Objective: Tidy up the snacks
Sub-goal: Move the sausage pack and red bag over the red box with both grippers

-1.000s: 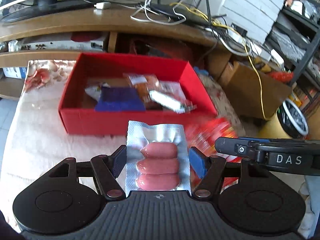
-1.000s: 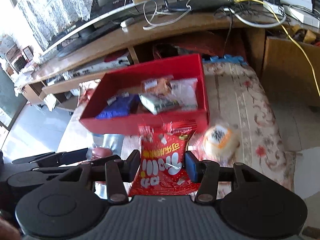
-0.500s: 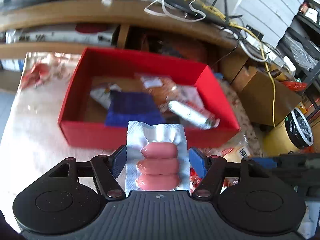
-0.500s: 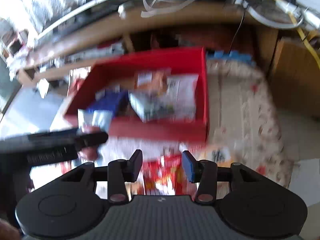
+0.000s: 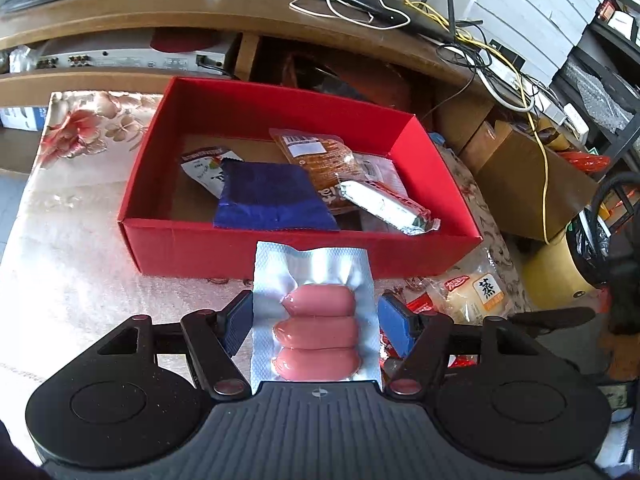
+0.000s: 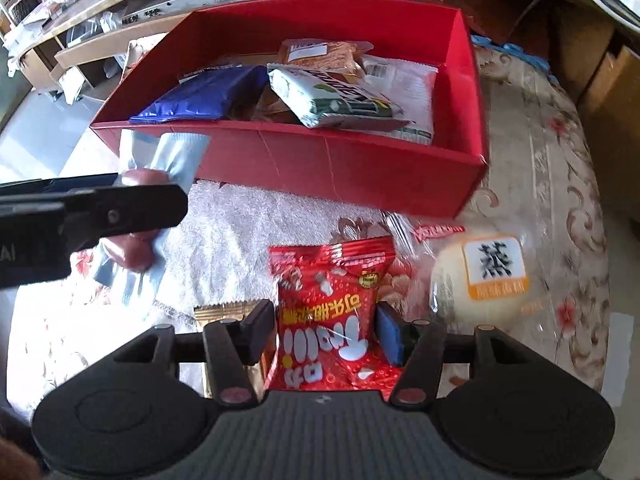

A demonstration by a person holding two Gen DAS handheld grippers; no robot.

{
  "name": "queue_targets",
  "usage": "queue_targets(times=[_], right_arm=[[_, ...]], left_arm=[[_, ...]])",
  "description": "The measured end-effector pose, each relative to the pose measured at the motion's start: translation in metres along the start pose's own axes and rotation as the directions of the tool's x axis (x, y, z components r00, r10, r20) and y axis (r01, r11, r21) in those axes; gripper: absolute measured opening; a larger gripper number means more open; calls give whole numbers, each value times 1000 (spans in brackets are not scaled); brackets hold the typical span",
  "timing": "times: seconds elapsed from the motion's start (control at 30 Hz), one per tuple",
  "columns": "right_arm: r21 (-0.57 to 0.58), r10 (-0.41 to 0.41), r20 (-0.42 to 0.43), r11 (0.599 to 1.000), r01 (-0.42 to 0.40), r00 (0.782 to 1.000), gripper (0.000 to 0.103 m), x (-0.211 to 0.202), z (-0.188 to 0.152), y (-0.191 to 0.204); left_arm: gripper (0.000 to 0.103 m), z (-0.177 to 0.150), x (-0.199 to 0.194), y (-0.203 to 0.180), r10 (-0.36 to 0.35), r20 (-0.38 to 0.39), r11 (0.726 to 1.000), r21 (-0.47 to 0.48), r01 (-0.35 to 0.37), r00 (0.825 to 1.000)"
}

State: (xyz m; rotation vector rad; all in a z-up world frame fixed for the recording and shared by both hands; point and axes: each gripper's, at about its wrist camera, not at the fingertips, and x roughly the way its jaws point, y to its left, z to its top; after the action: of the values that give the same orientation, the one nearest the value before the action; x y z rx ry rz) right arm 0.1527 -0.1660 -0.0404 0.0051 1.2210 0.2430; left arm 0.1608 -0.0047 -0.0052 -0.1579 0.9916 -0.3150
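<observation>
My left gripper (image 5: 316, 320) is shut on a silver pack of three pink sausages (image 5: 312, 276), held in the air just in front of the red box (image 5: 280, 244). The right wrist view shows that pack (image 6: 176, 152) hanging left of the box's front wall (image 6: 320, 160). My right gripper (image 6: 326, 332) points down at the table, its jaws opening. A red snack bag (image 6: 332, 280) lies between them on the cloth, pinched narrow at pad level, the pads at its edges. The box holds several snack packets.
A wrapped white bun (image 6: 480, 276) lies right of the red bag, and a brown-gold packet (image 6: 224, 312) lies left of it. Behind the box is a wooden TV bench with cables (image 5: 360, 4). A cardboard box (image 5: 532, 184) stands off the table's right edge.
My right gripper has sunk toward the table with the red bag, and its jaws now stand wider. My left gripper, still holding the sausage pack, has come slightly nearer the box.
</observation>
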Motion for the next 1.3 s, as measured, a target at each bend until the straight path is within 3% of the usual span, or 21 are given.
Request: queue_targets(times=[0.13, 0.3, 0.47, 0.73, 0.87, 1.03, 1.17, 1.2, 1.3], right_arm=[[-9, 30, 10, 1000, -30, 1000, 64, 0, 7, 0], [-82, -23, -8, 996, 22, 1000, 70, 15, 7, 14], [-44, -18, 3, 999, 18, 1000, 57, 8, 2, 8], [28, 1, 62, 1000, -3, 998, 54, -19, -6, -7], [41, 7, 61, 999, -10, 998, 54, -21, -6, -11], [47, 28, 77, 998, -32, 997, 54, -25, -4, -14], [64, 33, 83, 997, -38, 996, 53, -25, -3, -18], [66, 35, 85, 997, -41, 996, 53, -26, -2, -19], [67, 48, 104, 996, -56, 993, 47, -31, -1, -19]], left_arm=[[73, 0, 2, 8, 8, -10, 1000, -21, -8, 1000], [73, -1, 5, 8, 7, -23, 1000, -15, -7, 1000], [71, -1, 4, 8, -1, -22, 1000, -16, 1, 1000], [72, -6, 5, 1, -3, -36, 1000, 5, 4, 999], [83, -10, 22, 5, 48, -74, 999, -3, -48, 996], [90, -15, 51, 9, 83, -117, 996, -4, -84, 990], [72, -19, 50, -5, 151, -103, 985, 94, -142, 983], [64, -20, 48, -4, 140, -108, 987, 90, -131, 984], [58, -22, 40, -2, 104, -114, 993, 63, -97, 988]])
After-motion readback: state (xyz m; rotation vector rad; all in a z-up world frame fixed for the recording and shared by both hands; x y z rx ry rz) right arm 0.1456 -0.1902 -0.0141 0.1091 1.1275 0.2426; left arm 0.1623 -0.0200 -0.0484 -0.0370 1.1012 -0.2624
